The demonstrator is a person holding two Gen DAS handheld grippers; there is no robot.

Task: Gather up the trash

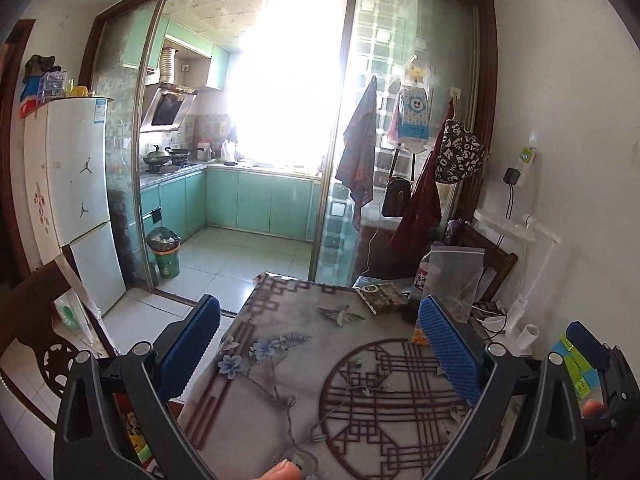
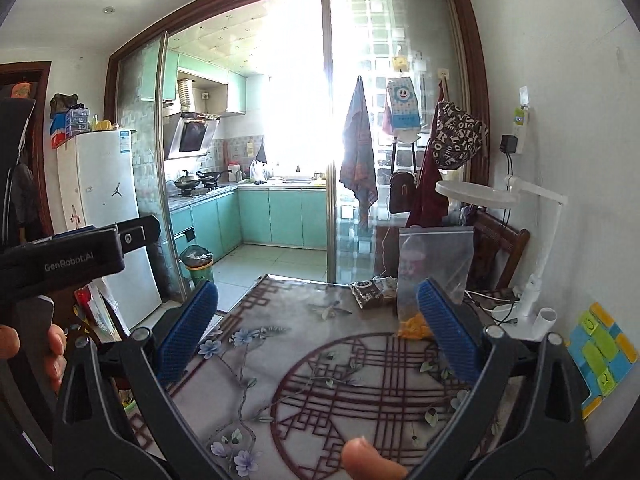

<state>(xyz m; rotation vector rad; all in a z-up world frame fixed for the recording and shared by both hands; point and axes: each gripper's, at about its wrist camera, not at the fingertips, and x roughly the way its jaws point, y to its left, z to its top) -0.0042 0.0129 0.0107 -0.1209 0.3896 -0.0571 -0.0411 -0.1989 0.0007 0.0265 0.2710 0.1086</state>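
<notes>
Both the left hand-held gripper (image 1: pixel 320 344) and right hand-held gripper (image 2: pixel 316 336) are released, empty — the dark crumpled snack wrapper (image 2: pixel 366 289) sits upper-centre on the patterned table (image 2: pixel 320 360), lying crosswise, right one looks nearer.

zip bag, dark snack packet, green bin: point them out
zip bag (image 2: pixel 434 264), right wrist view, clear middle
dark snack packet (image 2: pixel 366 289), right wrist view, front face
green bin (image 1: pixel 166 254), left wrist view, green side wall

- White walls (image 2: pixel 560 20); a dark wood-framed sliding glass door (image 1: pixel 416 128) opens onto a kitchen.
- Strong daylight floods the kitchen window (image 1: pixel 288 80).
- Teal cabinets (image 1: pixel 256 204), pale tiled floor (image 1: pixel 240 256).
- White fridge (image 1: pixel 80 184) at left.
- Patterned table (image 2: pixel 320 344) in front.
</notes>
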